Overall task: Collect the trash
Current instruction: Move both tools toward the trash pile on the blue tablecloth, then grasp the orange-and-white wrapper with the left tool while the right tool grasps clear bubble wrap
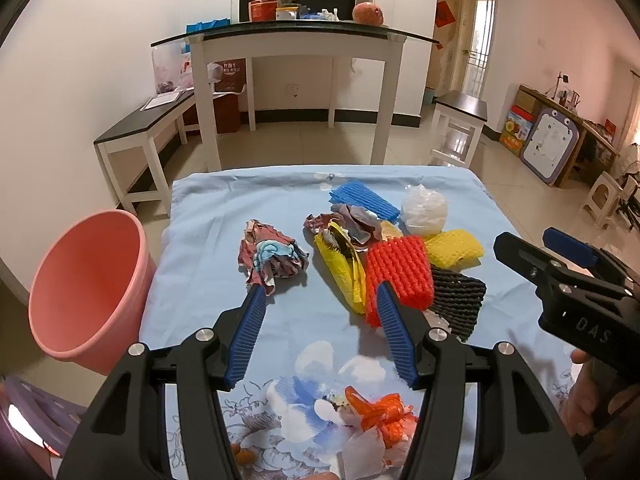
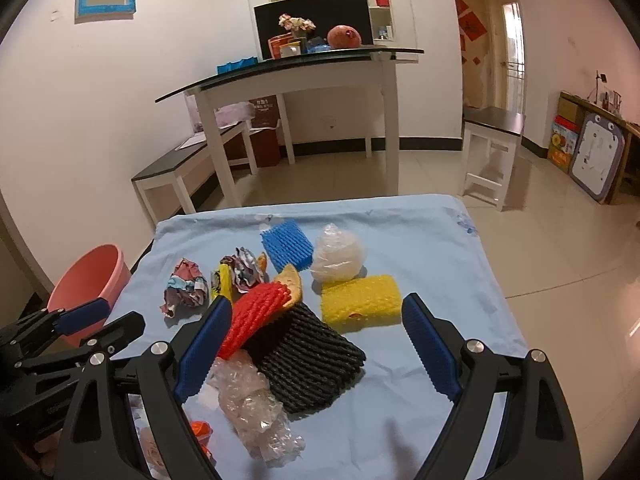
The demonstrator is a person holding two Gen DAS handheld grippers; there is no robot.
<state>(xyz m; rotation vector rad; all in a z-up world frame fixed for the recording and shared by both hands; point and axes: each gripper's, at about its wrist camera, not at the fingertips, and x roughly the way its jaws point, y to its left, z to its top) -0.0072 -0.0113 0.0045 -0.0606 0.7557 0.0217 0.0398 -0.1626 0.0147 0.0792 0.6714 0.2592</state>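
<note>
Trash lies on a light blue cloth [image 1: 224, 216]: a crumpled paper ball [image 1: 272, 258], a yellow wrapper [image 1: 344, 270], red foam net [image 1: 400, 272], black foam net [image 2: 308, 356], yellow foam net [image 2: 362, 300], blue foam net [image 2: 287, 243], a white plastic ball [image 2: 338, 258] and clear bubble wrap [image 2: 256, 404]. A pink bin [image 1: 86, 284] stands left of the table. My left gripper [image 1: 320, 292] is open and empty, above the cloth between the paper ball and the red net. My right gripper [image 2: 316, 308] is open and empty over the black net.
Orange net scrap with white paper [image 1: 376, 420] lies at the near edge under my left gripper. A white glass-topped table [image 1: 296, 40], black-topped benches [image 1: 136, 128] and a stool [image 2: 492, 140] stand beyond on the tiled floor.
</note>
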